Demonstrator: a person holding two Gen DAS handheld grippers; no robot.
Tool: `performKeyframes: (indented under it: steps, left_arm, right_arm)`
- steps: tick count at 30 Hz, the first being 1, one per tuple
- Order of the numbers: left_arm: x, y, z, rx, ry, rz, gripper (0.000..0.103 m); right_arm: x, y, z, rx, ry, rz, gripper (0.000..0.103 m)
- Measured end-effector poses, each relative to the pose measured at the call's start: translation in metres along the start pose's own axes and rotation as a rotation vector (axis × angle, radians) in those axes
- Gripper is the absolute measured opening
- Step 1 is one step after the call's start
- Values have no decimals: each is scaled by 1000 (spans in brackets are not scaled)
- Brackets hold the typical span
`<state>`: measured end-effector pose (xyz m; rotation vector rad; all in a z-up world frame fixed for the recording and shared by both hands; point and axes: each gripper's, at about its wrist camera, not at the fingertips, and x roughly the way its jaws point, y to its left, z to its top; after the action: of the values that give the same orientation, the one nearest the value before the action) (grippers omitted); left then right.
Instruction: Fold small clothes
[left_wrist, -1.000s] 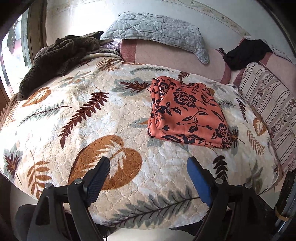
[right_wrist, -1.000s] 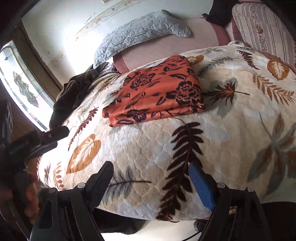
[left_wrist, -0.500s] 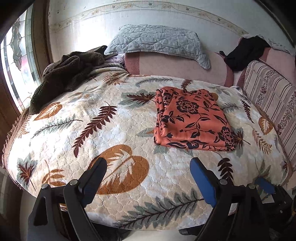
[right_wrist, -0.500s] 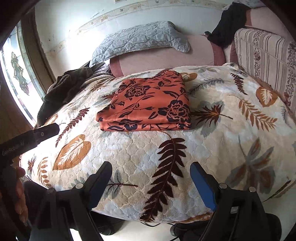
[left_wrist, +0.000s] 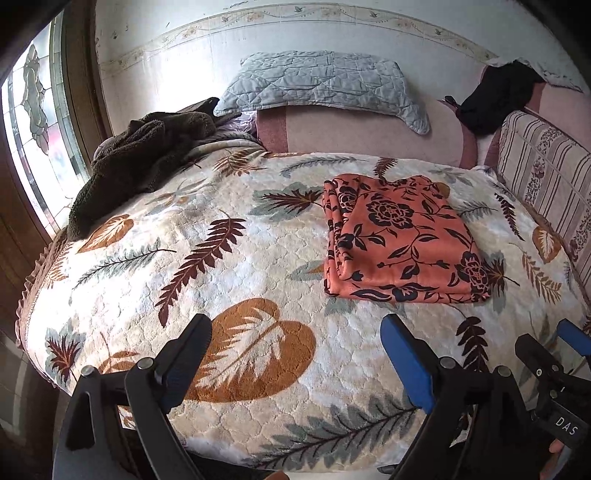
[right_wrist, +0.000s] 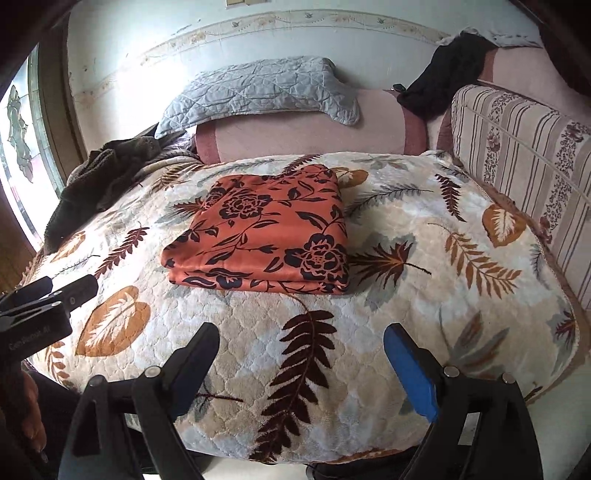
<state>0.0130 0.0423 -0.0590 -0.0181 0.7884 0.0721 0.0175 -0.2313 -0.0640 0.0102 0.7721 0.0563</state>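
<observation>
A leaf-print quilt (left_wrist: 236, 266) covered the bed by a pale wall. A brown fleece (left_wrist: 140, 155) lay at ten o'clock and a grey pillow (right_wrist: 258, 90) at twelve. The folded orange floral cloth (right_wrist: 266, 232) lay flat mid-quilt, long axis roughly six-to-twelve. The left gripper (left_wrist: 295, 350) and right gripper (right_wrist: 301, 356) both gaped apart, holding nothing.

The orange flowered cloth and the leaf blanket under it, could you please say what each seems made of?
Orange flowered cloth: probably a thin satiny woven fabric, judging by its smooth face, soft sheen and crisp folded edges. Leaf blanket: apparently plush fleece, matte and fuzzy, with a quilted bubbly texture.
</observation>
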Motion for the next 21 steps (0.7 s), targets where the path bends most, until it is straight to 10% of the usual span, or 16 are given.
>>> performKeyframes:
  steps: [21]
  left_arm:
    - [-3, -14, 16, 26, -28, -61, 102]
  right_arm:
    - [9, 9, 24, -61, -15, -46, 98]
